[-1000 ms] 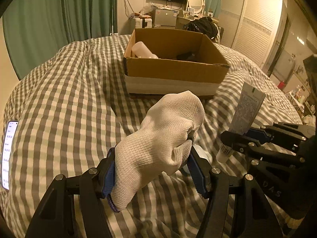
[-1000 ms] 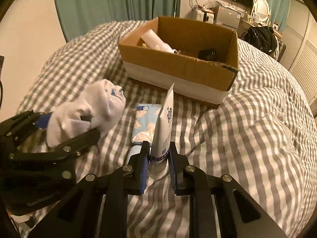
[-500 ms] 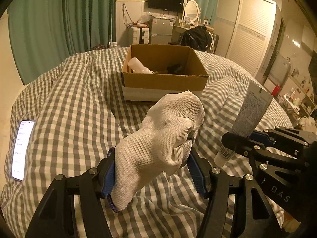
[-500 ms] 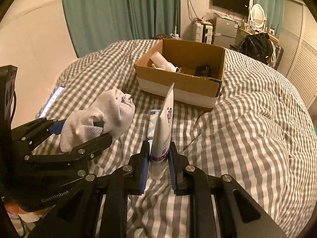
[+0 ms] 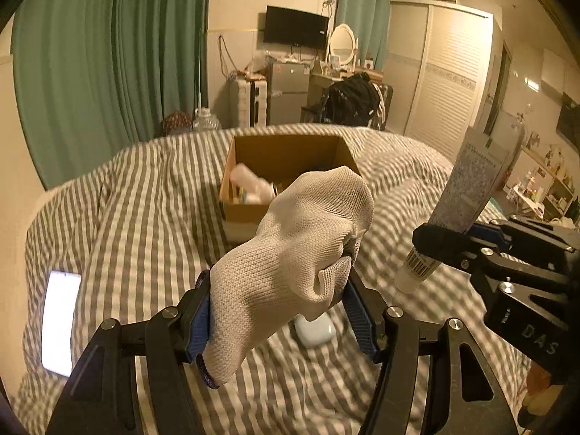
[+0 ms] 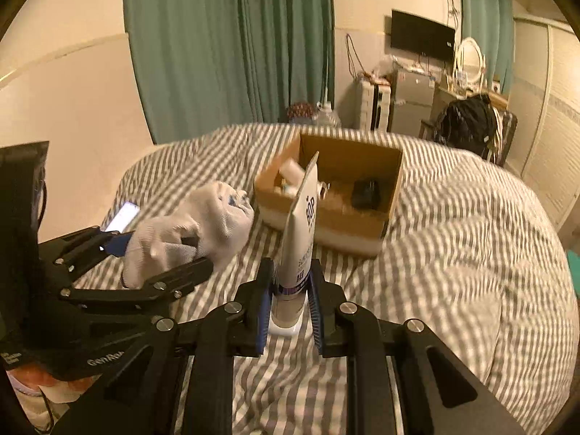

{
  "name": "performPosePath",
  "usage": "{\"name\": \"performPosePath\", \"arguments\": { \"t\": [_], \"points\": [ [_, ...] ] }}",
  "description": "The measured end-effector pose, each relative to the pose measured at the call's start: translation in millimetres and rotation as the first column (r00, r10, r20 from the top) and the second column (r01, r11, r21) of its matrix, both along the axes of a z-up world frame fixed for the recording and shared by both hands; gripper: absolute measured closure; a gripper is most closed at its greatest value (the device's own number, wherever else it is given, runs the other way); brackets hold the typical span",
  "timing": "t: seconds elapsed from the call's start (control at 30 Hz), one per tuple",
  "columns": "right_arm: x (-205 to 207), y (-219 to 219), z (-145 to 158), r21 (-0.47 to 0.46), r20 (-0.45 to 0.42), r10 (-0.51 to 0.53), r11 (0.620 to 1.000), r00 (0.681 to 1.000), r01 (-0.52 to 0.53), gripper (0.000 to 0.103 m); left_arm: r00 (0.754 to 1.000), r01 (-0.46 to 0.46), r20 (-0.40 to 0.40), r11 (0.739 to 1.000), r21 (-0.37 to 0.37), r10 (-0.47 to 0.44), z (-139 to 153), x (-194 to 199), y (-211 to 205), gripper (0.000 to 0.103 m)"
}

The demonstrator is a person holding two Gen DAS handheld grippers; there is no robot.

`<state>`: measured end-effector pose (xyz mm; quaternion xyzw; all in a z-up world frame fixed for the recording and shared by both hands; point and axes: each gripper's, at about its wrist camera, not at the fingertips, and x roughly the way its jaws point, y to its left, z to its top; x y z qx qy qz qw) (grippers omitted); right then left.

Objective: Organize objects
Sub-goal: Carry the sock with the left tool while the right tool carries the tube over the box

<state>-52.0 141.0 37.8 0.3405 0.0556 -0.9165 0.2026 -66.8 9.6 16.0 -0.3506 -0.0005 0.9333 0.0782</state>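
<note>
My left gripper [image 5: 279, 308] is shut on a white knitted glove [image 5: 290, 264] and holds it above the bed; it also shows in the right wrist view [image 6: 188, 232]. My right gripper [image 6: 290, 290] is shut on a white tube [image 6: 302, 232], upright with its cap down; the tube also shows in the left wrist view [image 5: 456, 210]. An open cardboard box [image 6: 340, 185] stands farther ahead on the checked bedcover [image 6: 453, 253], with a white bottle [image 5: 250, 181] and a dark object [image 6: 366, 194] inside. Both grippers are well short of the box.
A lit phone [image 5: 59, 326] lies on the bed at the left. A small pale blue case [image 5: 315, 331] lies on the cover under the glove. Green curtains [image 6: 232, 47], a TV [image 5: 295, 25], a desk and a wardrobe [image 5: 449, 79] stand beyond the bed.
Both grippers have risen and pulled back from the box with the glove and tube still held. The box now looks smaller and farther away.
</note>
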Motion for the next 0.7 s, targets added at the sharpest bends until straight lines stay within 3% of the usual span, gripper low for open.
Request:
{"name": "performPosePath", "arguments": {
  "t": [0.37, 0.7],
  "points": [
    [-93.8, -12.6, 33.5, 0.005, -0.054, 0.02, 1.0, 0.998, -0.02, 0.085, 0.998, -0.043, -0.041, 0.999, 0.015, 0.044, 17.3, -105.7, -9.8, 0.038],
    [-193.9, -16.6, 23.4, 0.045, -0.029, -0.02, 0.999, 0.999, 0.022, 0.085, 0.997, -0.06, -0.042, 0.997, -0.048, 0.058, 0.9, -198.0, -1.4, 0.038]
  ]
}}
